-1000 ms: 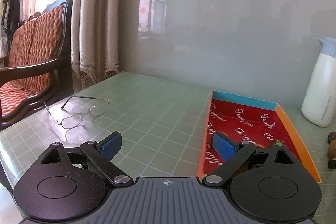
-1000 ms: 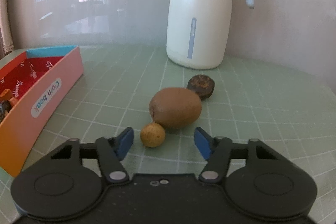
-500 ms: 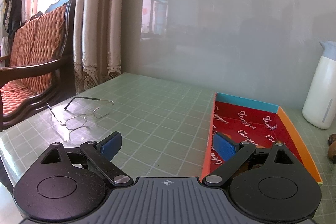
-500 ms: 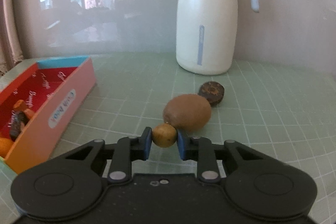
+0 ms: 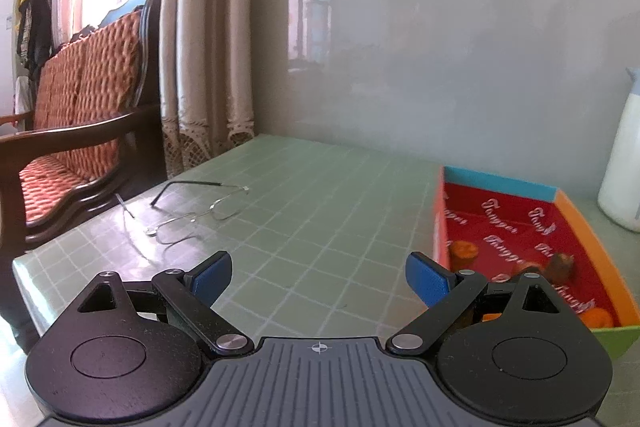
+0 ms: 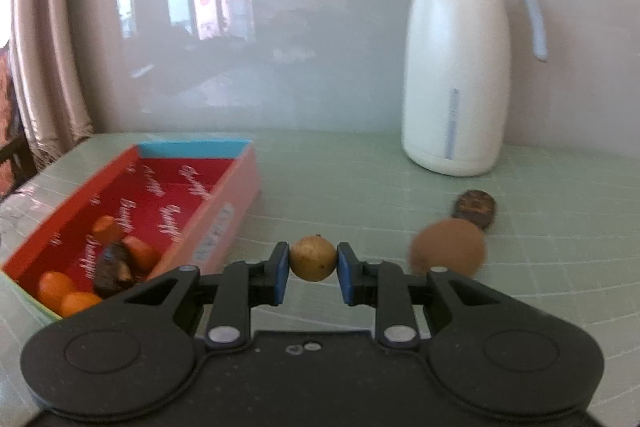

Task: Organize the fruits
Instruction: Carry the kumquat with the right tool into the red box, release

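A small round yellow-brown fruit [image 6: 313,258] sits pinched between two blue pads, up off the green table. A fuzzy brown kiwi [image 6: 448,253] lies on the table, touching a dark wrinkly fruit [image 6: 475,207]. The red box [image 6: 176,153] holds small orange fruits [image 6: 56,285] and a dark one.

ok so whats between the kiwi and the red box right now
In the right wrist view, the small yellow fruit, clamped in the right hand-held gripper, sits between the kiwi and the red box; behind it is bare green table.

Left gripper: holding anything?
No, the left gripper is open with only bare green table between its blue pads.
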`<state>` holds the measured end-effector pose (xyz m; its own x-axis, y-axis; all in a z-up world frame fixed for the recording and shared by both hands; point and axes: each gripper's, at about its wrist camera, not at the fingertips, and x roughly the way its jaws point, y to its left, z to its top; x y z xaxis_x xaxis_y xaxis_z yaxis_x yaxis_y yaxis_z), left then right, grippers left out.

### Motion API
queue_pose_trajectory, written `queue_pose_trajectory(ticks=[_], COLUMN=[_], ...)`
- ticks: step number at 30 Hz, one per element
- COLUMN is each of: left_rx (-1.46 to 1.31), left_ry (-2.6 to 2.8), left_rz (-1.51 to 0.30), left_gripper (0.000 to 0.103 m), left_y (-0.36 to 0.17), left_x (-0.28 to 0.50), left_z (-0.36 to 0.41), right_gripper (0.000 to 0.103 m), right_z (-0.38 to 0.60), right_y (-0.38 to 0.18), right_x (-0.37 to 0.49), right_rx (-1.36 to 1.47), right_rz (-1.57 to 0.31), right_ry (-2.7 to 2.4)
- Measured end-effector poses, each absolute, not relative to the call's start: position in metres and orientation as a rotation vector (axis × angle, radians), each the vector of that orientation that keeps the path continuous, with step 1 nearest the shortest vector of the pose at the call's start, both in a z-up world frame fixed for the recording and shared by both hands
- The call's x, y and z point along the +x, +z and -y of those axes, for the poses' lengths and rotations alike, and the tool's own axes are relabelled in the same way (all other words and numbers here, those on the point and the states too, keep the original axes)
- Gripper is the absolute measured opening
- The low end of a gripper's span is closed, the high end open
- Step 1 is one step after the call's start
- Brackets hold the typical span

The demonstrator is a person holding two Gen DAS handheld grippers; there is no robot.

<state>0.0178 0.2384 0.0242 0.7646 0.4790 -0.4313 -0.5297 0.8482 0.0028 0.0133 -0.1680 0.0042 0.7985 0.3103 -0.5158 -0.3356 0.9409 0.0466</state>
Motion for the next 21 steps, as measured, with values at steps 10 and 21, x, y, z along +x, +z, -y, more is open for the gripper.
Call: queue_pose_trajectory(ticks=[10, 21], left_rx=[-0.105, -0.113], left_ry=[0.591, 0.636], left_rz=[-0.453, -0.468], left_gripper=[0.093, 0.093], left_y=[0.021, 0.017], left_x=[0.010, -0.004], left_z=[-0.257, -0.275], right_gripper=[0.024, 0.025], right_z=[0.129, 0.091], right_y=[0.013, 0.009], right_x=[-0.002, -0.011], right_rx=[-0.036, -0.069], right_rz=[-0.499, -0.487], right_ry=[0.458, 0.545])
